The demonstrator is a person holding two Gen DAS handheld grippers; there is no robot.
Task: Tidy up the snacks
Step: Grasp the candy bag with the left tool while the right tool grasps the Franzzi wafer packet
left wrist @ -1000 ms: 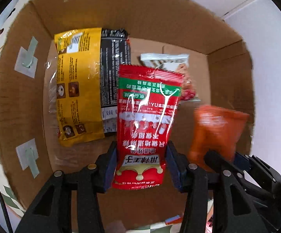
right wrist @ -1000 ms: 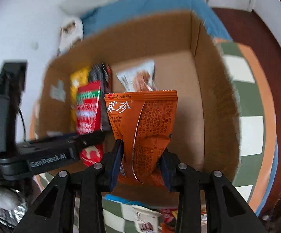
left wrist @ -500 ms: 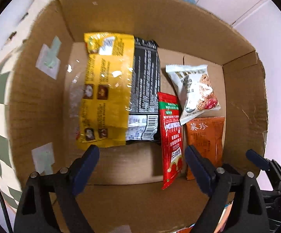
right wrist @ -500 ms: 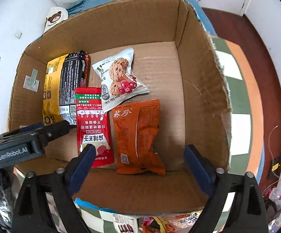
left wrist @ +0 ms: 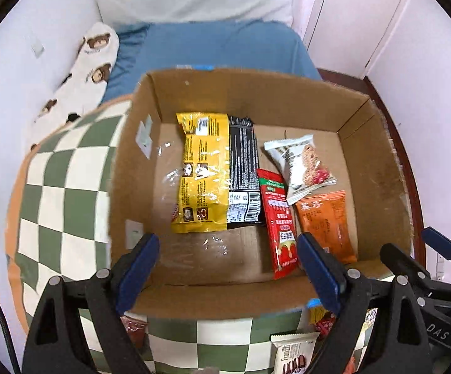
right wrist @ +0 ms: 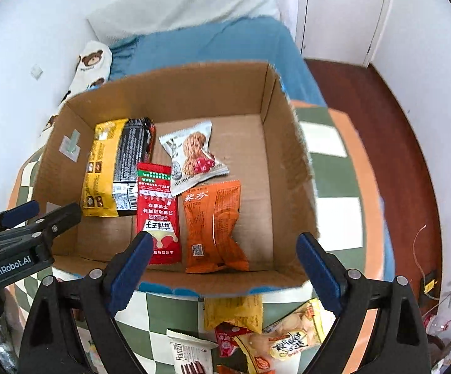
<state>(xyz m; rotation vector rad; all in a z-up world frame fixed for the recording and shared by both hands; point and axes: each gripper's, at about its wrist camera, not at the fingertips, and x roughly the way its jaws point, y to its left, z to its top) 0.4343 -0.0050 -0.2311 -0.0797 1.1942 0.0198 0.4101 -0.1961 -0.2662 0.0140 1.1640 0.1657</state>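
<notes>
Two-tone checkered cloth [left wrist: 63,193], perhaps bedside.

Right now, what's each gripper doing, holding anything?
Left gripper: open, holding nothing.
Right gripper: open, holding nothing.

four snack packets [right wrist: 160,212] lie inside the box [right wrist: 288,162], more before it.
</notes>
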